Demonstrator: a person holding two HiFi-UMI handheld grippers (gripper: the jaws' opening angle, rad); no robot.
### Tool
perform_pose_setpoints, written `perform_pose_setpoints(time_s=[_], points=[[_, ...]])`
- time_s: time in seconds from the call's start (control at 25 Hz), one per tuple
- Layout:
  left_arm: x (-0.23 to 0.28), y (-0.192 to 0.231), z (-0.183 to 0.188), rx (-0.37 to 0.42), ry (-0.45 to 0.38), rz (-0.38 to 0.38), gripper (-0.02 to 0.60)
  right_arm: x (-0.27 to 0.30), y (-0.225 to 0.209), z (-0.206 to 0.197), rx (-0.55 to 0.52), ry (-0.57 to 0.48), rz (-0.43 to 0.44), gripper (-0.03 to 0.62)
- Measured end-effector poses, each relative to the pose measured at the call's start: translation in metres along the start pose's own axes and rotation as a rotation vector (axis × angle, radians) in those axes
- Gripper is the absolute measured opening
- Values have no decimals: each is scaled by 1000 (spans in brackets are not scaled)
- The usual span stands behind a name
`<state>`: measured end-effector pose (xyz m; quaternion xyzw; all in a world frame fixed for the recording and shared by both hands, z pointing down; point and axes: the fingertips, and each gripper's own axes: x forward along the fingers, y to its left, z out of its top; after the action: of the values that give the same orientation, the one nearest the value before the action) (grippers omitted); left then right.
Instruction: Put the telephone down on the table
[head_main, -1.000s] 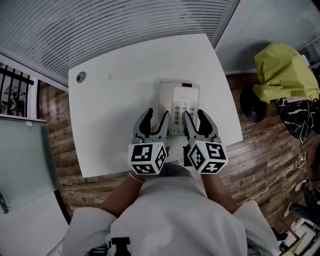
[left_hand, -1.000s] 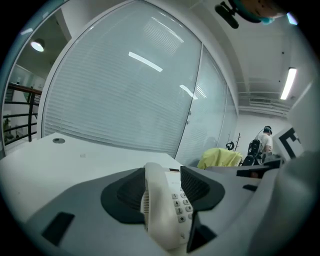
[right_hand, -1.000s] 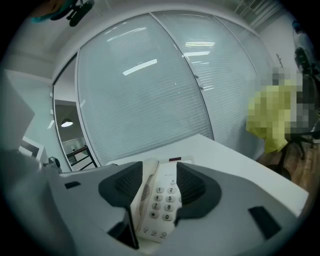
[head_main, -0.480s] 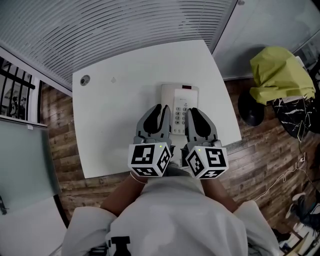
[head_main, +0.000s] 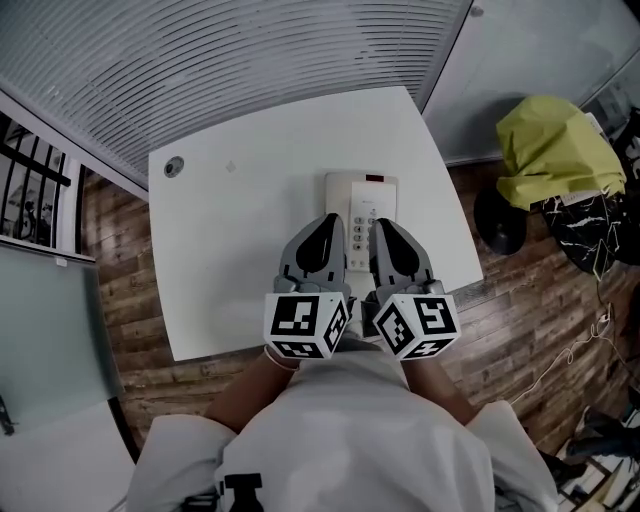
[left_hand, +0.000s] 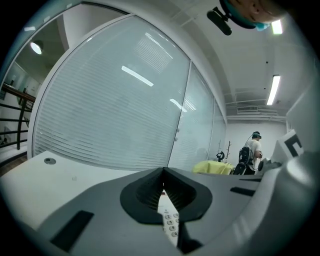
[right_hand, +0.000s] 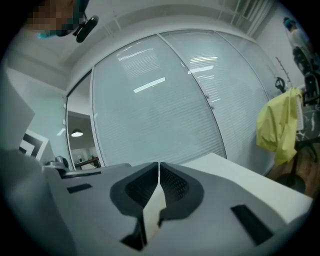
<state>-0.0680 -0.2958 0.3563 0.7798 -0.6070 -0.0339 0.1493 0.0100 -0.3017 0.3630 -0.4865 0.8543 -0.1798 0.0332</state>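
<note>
The phone (head_main: 361, 195) lies flat on the white table (head_main: 240, 220), in the table's right half in the head view. Its long axis runs up and down the frame, with the dark display strip at the upper end and the keypad toward the lower end.

On the table's upper left corner sits a small round cap (head_main: 174, 166). At the right, off the table, a yellow cloth (head_main: 555, 150) hangs over dark furniture on the wood floor (head_main: 510, 310).

The left gripper (head_main: 328, 224) and right gripper (head_main: 385, 228) sit side by side over the phone's lower end and hide it. Both sets of jaws have just been closing and now meet, pads together, holding nothing. In the left gripper view the keys (left_hand: 171, 225) show below the closed jaws.
</note>
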Motion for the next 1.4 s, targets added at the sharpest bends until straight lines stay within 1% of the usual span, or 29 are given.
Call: perform_pose_setpoints(time_s=[0.08, 0.16, 0.28, 0.44, 0.64, 0.76, 0.88, 0.96, 1.04, 1.12, 1.28, 1.4], points=[[-2, 1, 0, 7, -3, -7, 5, -1, 3, -1, -46, 4, -18, 34], [-5, 4, 0, 15, -14, -11, 5, -2, 5, -3, -66, 9, -41, 32], [-11, 4, 0, 32, -22, -18, 5, -8, 10, -4, -73, -17, -55, 31], [-18, 2, -5, 34, -1, -51, 5, -17, 20, -8, -72, -50, -67, 31], [-31, -7, -5, 48, 1, -71, 5, -31, 31, -9, -81, -65, -56, 31], [-38, -15, -4, 64, -1, -71, 5, -43, 34, -3, -58, -90, -39, 31], [-48, -25, -1, 73, -13, -68, 5, -56, 35, 2, -43, -105, -29, 31], [-57, -34, -2, 70, -20, -65, 5, -68, 36, 1, -50, -102, -23, 31], [-69, -46, -6, 84, -26, -60, 5, -84, 38, -3, -55, -92, -12, 31], [-82, -59, -14, 104, -24, -50, 5, -104, 37, -7, -59, -78, -7, 31], [-110, -90, -38, 91, -6, -46, 5, -149, 32, -18, -61, -60, 1, 31], [-134, -111, -53, 90, -7, -27, 5, -184, 29, -27, -60, -55, 13, 31]])
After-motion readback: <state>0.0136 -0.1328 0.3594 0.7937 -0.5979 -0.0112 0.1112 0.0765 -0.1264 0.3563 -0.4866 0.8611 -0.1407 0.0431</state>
